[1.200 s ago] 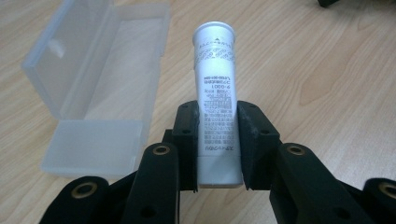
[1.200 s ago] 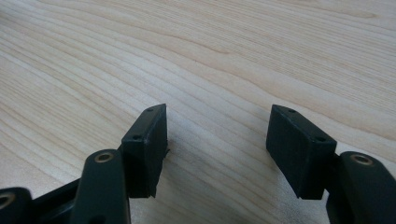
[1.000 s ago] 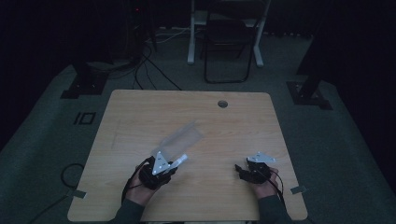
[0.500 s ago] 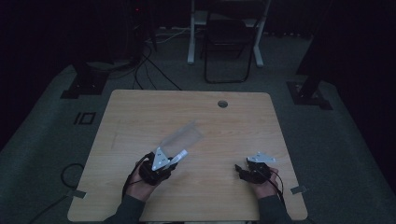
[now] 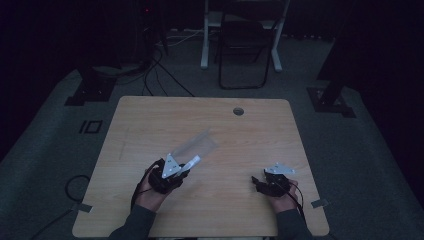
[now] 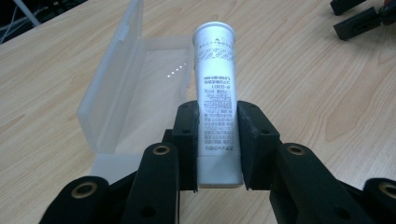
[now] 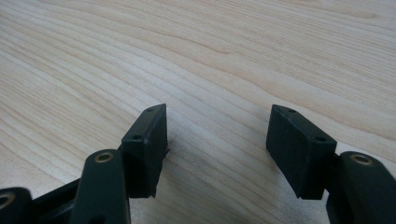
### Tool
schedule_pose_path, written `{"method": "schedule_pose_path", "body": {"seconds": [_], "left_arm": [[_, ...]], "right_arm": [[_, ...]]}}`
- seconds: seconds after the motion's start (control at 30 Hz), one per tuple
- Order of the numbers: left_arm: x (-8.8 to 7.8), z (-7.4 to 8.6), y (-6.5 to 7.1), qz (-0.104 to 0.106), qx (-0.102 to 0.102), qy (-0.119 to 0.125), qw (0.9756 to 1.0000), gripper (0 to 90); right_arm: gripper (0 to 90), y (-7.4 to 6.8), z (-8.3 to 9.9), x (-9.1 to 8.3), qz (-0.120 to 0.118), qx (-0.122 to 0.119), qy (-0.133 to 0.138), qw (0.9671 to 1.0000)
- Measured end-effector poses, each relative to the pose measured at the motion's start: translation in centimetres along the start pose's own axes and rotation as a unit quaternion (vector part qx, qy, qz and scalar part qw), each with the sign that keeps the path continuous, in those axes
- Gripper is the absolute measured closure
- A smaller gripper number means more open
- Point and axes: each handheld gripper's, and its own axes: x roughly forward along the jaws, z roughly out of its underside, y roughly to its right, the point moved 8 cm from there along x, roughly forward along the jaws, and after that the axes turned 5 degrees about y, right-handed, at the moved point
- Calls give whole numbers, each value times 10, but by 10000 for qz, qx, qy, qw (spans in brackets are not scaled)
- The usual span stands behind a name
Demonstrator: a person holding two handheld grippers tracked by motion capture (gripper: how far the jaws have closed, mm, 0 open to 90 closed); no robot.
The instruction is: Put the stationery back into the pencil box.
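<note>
Left tongs [image 6: 218,140] clench a white printed plastic tube [image 6: 215,93] over the open translucent plastic case [image 6: 121,88]; right tongs [image 7: 217,135] gape, released, above the light wooden tabletop [image 7: 224,51].

Both forearms come in from the near edge of the surface [image 5: 150,120], each hand wrapped around its tool. The left tool [image 6: 218,135] has its jaws closed on a white tube [image 6: 215,88], gripping the lower half so the tube points away from the hand. The right tool [image 7: 217,140] sits low over the surface, well apart from the left, jaws spread with nothing between them.
</note>
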Motion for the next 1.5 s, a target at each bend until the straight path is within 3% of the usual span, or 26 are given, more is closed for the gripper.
{"method": "schedule_pose_path", "body": {"seconds": [1.5], "left_arm": [[23,-5,-17,-206,-26,91,9997,712]], "right_arm": [[385,0,0,0,0,0,-1,10000]]}}
